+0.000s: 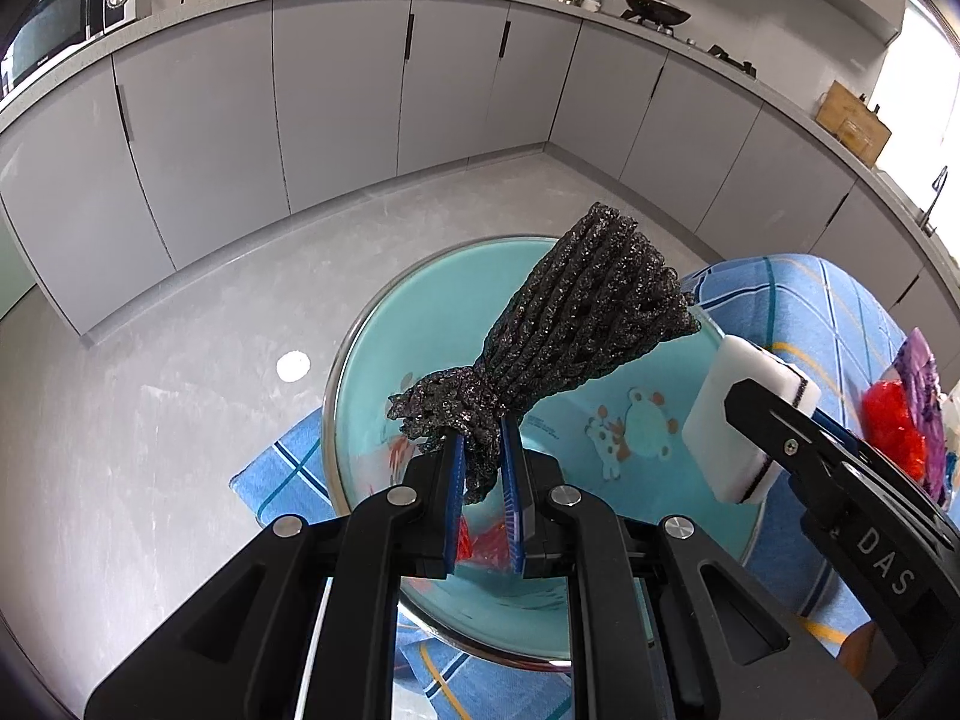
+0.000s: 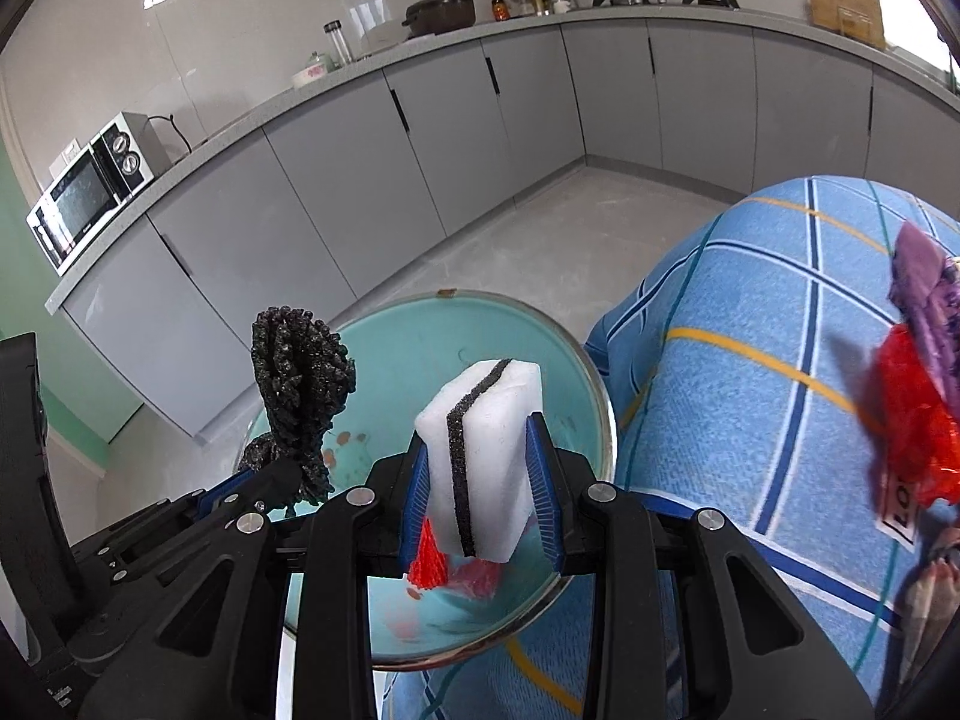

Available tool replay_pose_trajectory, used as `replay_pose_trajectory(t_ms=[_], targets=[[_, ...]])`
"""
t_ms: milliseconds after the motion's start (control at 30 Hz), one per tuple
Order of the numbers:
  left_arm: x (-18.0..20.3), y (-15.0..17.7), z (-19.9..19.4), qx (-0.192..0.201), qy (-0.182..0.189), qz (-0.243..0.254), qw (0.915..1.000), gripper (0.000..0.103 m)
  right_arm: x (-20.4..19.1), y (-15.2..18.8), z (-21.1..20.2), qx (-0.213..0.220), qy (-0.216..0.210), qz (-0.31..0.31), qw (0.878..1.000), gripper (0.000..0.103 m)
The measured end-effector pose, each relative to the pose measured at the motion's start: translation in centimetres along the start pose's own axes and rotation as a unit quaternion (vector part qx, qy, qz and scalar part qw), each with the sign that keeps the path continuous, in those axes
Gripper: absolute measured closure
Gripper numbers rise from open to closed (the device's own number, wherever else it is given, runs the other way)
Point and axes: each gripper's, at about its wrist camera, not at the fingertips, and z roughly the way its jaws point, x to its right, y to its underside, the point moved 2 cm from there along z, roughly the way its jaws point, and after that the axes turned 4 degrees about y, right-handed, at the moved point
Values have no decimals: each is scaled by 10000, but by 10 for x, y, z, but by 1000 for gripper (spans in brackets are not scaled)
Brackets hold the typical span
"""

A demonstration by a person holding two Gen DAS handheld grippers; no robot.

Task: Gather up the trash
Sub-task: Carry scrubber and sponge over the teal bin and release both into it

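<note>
I see the blue checked tablecloth (image 2: pixel 750 360) with a teal basin (image 1: pixel 372 360) resting on it, a scrap of red wrapper (image 2: pixel 429 558) lying inside. My left gripper (image 1: pixel 483 450) is clamped nearly closed on a dark glittery scrubber (image 1: pixel 576 324), held above the basin. My right gripper (image 2: pixel 480 468) pinches a white sponge (image 2: pixel 480 438) with a black stripe, also over the basin.

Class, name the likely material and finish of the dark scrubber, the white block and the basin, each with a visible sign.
Scrubber: probably knitted synthetic or metallic mesh; dark cords glint with speckles.
Block: likely melamine-type foam sponge; matte white, with a gritty black stripe.
Basin: seemingly enamelled metal; glossy turquoise inside with printed cartoons, and a shiny silvery rim.
</note>
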Motion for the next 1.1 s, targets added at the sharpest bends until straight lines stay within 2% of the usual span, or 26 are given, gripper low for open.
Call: replay_pose_trajectory(t_ms=[533, 667, 700, 800, 833, 967, 1100], targets=[[1, 5, 15, -163, -81, -2, 9998, 90, -1, -3, 22, -214, -17, 8, 9998, 68], [2, 6, 14, -146, -105, 19, 9998, 89, -2, -3, 22, -214, -23, 10, 9998, 63], [2, 5, 13, -141, -107, 12, 9998, 87, -1, -4, 22, -203, -18, 14, 9998, 62], [0, 4, 10, -116, -102, -52, 9999, 64, 0, -5, 19, -153, -20, 28, 9999, 59], [-1, 4, 8, -97, -101, -64, 9999, 61, 2, -5, 18, -141, -28, 36, 9999, 57], [0, 2, 2, -1, -214, 20, 9998, 60, 6, -7, 12, -87, -49, 93, 9999, 56], [-2, 2, -2, 36, -257, -2, 9997, 54, 11, -10, 2, 16, -59, 178, 9998, 56]])
